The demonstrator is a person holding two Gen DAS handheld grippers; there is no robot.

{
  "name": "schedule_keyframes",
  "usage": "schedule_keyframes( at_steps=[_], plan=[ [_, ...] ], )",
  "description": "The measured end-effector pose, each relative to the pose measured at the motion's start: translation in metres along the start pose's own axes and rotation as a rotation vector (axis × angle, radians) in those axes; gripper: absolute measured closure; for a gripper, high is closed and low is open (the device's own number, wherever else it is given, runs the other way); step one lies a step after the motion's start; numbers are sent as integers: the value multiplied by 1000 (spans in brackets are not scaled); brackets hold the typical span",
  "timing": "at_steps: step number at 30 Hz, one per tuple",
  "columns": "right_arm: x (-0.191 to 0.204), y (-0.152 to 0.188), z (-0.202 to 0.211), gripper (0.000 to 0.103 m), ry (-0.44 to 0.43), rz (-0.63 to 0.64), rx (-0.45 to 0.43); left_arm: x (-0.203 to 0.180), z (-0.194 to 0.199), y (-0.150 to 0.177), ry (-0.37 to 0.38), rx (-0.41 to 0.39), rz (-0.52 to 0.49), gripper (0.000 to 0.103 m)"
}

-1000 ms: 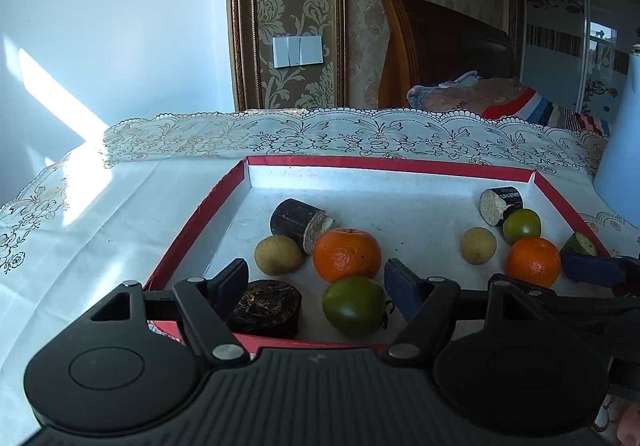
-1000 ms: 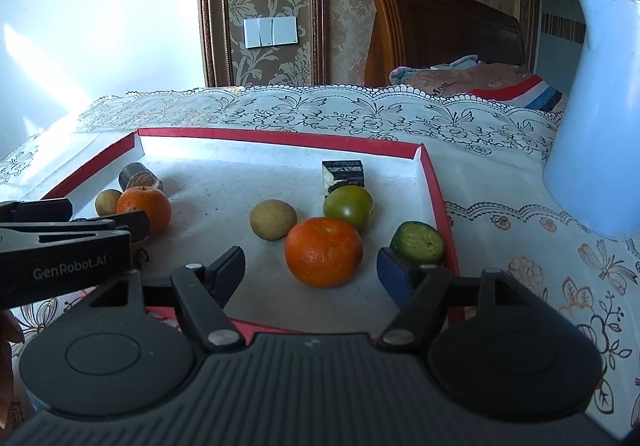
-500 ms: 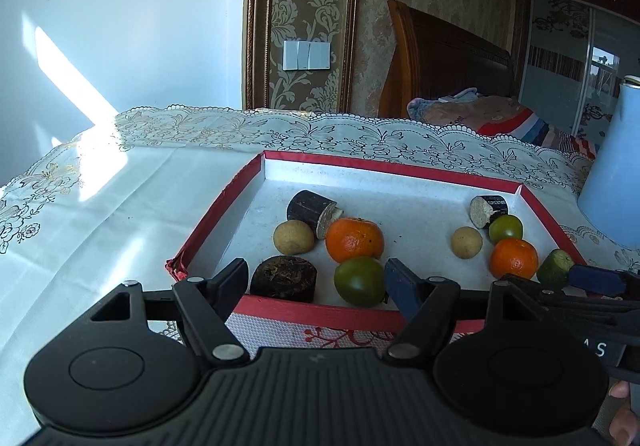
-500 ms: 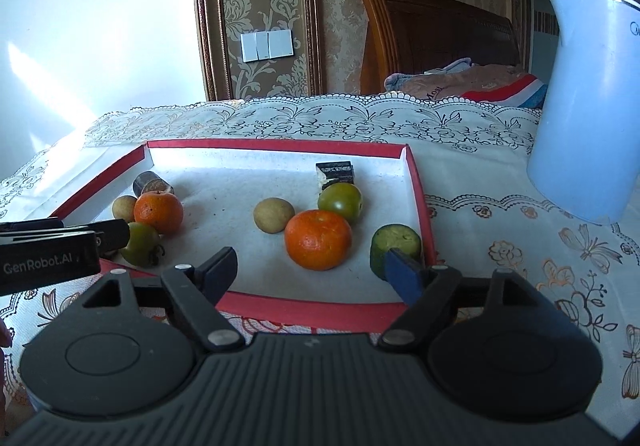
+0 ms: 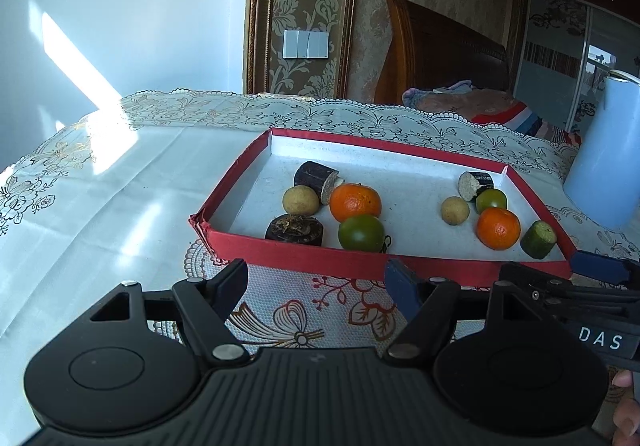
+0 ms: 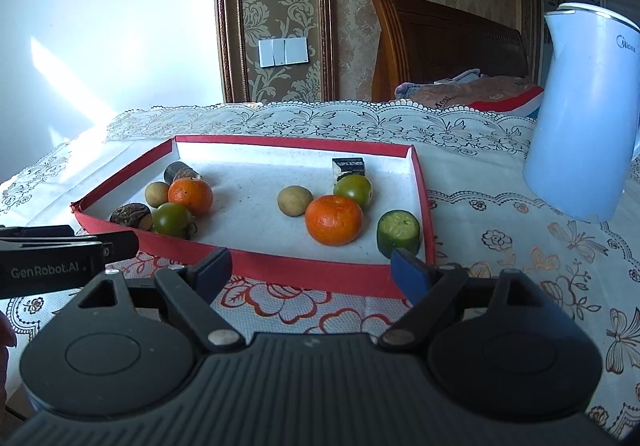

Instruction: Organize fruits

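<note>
A red-rimmed white tray (image 5: 360,260) holds two groups of fruit. On its left lie an orange (image 5: 355,201), a green fruit (image 5: 361,233), a tan fruit (image 5: 301,200) and two dark pieces. On its right lie an orange (image 6: 334,219), a green fruit (image 6: 353,191), a tan fruit (image 6: 295,201), a cut cucumber piece (image 6: 399,233) and a dark piece (image 6: 349,167). My left gripper (image 5: 316,276) hangs open over the tablecloth, just short of the tray's near rim. My right gripper (image 6: 311,264) is beside it with its jaws opening. Nothing is between either pair of fingers.
A tall pale-blue kettle (image 6: 588,117) stands on the lace tablecloth right of the tray. Bare cloth (image 5: 100,205) stretches to the left. A wooden headboard and bedding lie beyond the table's far edge. A fingertip shows at the lower right of the left wrist view.
Both grippers have drawn back from over the tray to the cloth in front of its near rim. The right jaws have spread wider. The fruit has not moved.
</note>
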State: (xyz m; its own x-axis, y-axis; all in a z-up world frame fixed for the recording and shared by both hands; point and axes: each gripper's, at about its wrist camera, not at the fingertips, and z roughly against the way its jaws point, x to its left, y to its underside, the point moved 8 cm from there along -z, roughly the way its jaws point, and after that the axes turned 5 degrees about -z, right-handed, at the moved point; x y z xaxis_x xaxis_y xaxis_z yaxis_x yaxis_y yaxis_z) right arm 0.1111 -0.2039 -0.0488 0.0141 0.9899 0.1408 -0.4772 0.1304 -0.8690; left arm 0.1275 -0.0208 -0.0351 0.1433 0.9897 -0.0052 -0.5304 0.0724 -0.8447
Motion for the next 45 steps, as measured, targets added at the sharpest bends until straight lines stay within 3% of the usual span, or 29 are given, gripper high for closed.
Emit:
schedule_keyframes(
  at_steps=[9,45],
  plan=[
    [-2,15,13,14,-31,-40,31,1,12,16,42,30,-4,28],
    [-2,15,12,4,-21,-41,23,-9,17,16,-4,-5,-86,28]
  ],
)
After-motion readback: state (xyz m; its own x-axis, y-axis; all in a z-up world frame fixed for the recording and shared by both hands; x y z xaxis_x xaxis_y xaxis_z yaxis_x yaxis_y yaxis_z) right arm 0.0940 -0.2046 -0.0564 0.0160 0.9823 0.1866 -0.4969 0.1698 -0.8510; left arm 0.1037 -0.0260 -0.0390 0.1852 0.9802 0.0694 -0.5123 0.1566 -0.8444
